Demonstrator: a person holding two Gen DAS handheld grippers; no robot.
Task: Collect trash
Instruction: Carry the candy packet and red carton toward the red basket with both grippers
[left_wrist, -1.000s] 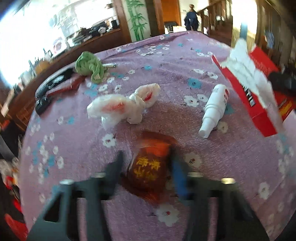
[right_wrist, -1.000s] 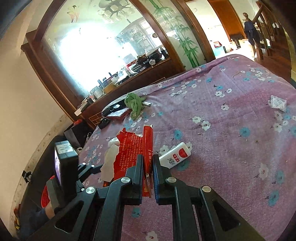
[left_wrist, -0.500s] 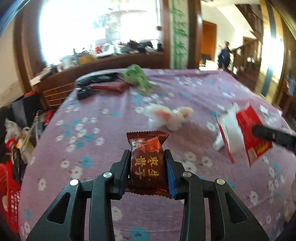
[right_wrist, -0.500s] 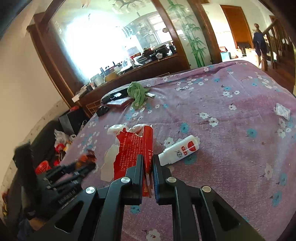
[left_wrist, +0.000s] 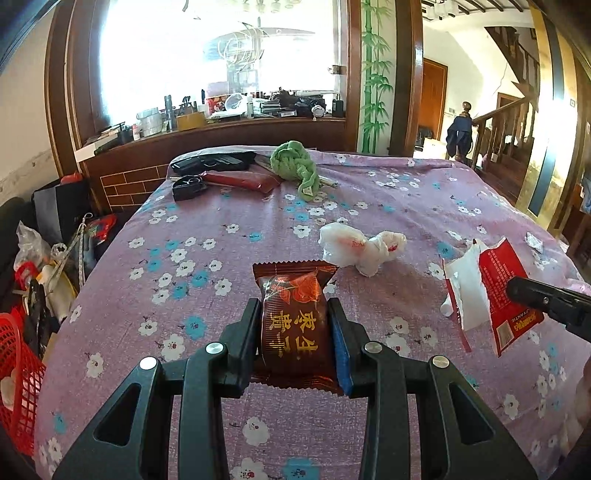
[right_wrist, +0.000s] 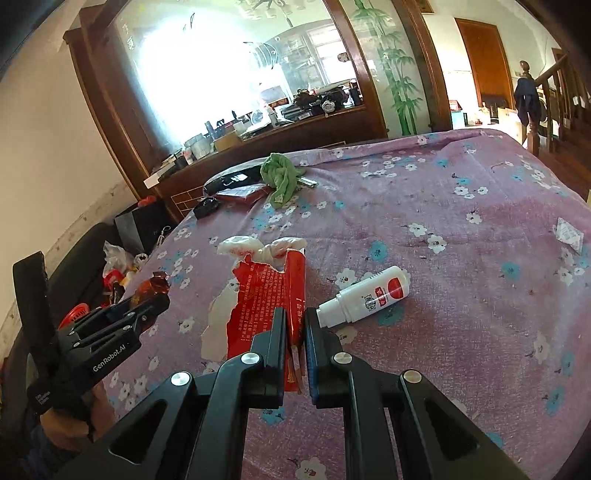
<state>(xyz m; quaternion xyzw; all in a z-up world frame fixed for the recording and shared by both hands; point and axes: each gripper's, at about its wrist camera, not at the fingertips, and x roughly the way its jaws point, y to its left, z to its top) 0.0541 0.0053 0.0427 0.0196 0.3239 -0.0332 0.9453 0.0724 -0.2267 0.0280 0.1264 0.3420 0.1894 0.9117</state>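
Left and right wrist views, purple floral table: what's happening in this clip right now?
A person is clearing trash with two handheld grippers. The left gripper is shut on a brown snack packet with gold lettering, held above the purple floral tablecloth. The right gripper is shut on a torn red paper package. A crumpled white tissue wad, a white spray bottle with a red label and a green cloth lie on the table. A red mesh basket sits at the left.

Left claw (left_wrist: 294, 325) has lifted the brown snack packet (left_wrist: 293, 321) off the tablecloth (left_wrist: 207, 236).
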